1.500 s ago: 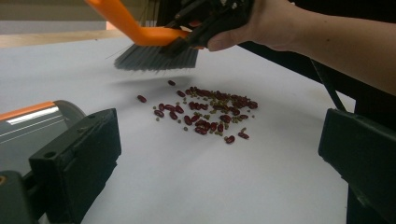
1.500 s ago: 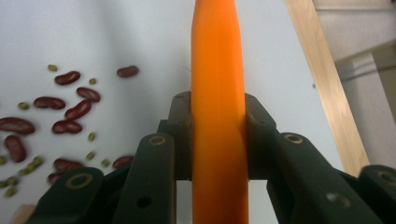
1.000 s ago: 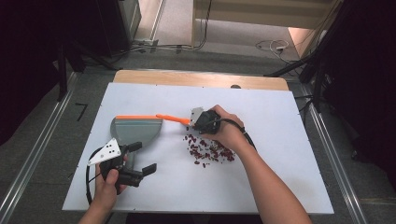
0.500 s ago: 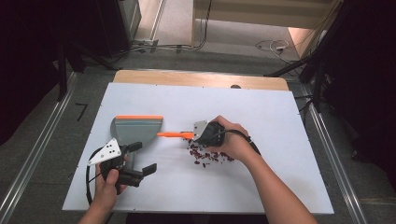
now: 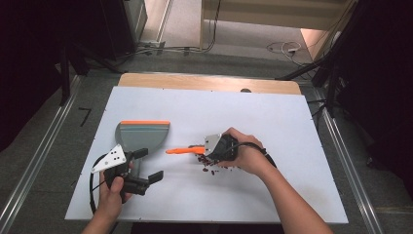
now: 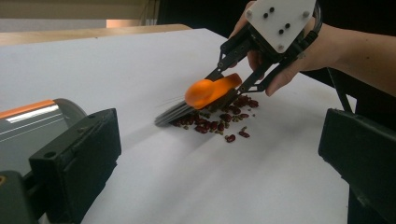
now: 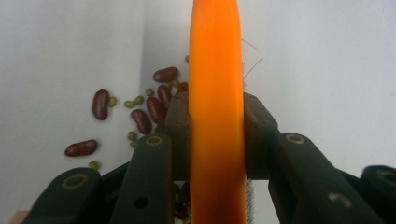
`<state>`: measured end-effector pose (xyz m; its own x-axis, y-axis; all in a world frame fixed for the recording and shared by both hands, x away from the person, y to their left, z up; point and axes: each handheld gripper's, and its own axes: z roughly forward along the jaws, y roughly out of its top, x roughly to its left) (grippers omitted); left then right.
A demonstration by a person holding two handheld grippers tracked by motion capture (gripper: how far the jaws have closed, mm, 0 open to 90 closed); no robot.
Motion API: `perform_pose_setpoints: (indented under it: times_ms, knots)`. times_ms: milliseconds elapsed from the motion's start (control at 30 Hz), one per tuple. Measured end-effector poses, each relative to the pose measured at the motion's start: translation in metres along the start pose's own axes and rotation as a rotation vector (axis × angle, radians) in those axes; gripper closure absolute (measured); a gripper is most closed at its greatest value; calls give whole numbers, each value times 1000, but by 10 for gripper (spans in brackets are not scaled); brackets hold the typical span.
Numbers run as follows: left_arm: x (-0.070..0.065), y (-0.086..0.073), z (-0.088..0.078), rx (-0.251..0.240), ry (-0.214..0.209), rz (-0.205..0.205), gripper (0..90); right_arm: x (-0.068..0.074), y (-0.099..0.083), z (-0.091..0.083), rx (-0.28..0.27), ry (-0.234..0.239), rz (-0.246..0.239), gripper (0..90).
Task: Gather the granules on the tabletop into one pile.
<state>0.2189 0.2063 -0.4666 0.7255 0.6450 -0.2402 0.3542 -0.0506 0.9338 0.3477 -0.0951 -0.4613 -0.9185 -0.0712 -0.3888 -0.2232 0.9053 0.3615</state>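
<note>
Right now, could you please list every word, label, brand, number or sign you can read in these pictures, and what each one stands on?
None: no word, brand or number is readable in any view.
The orange brush, the dustpan and the beans show no print.
The grey plate on the left gripper bears only holes, no lettering.
A dark angular mark on the floor left of the table is too small to read.
</note>
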Motion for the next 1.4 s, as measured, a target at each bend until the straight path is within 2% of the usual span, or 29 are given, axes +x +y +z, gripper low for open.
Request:
perform_pose_setpoints:
  times_ms: [67, 167, 200, 533, 700, 800, 867, 900, 967, 1100, 1200, 1233, 1333, 1400]
  knots:
    - [0, 0, 0, 0, -1, -1, 2, 2, 0, -2, 3, 9, -14, 672]
    - [0, 0, 0, 1, 0, -2, 2, 5, -1, -4, 11, 24, -10, 672]
    - [0, 0, 1, 0, -1, -2, 2, 5, -1, -4, 9, 24, -21, 672]
    - [0, 0, 0, 1, -1, -1, 2, 11, -2, -8, 9, 39, -24, 672]
    - [0, 0, 0, 0, 1, -1, 2, 13, -2, -9, 12, 43, -48, 672]
    - [0, 0, 0, 1, -1, 0, 2, 14, -2, -10, 6, 34, -56, 671]
    - [0, 0, 0, 1, 1, 0, 2, 15, -2, -11, 12, 25, -43, 671]
    - [0, 0, 0, 1, 2, 0, 2, 15, -2, -12, 10, 6, -49, 673]
    - [0, 0, -1, -1, 4, -1, 2, 12, -1, -16, -8, -13, -7, 679]
    - [1, 0, -1, -2, 5, -5, 2, 8, -1, -24, -12, -80, 33, 683]
    - [1, 0, -1, -2, 5, -4, 2, 4, 1, -32, -28, -83, 93, 684]
    - [1, 0, -1, -2, 7, -4, 2, 1, 2, -34, -39, -94, 95, 684]
    - [2, 0, -1, -5, 10, -3, 2, -2, 8, -43, -53, -78, 222, 684]
    - [2, 0, -2, -5, 11, -3, 2, -3, 15, -50, -78, -42, 338, 684]
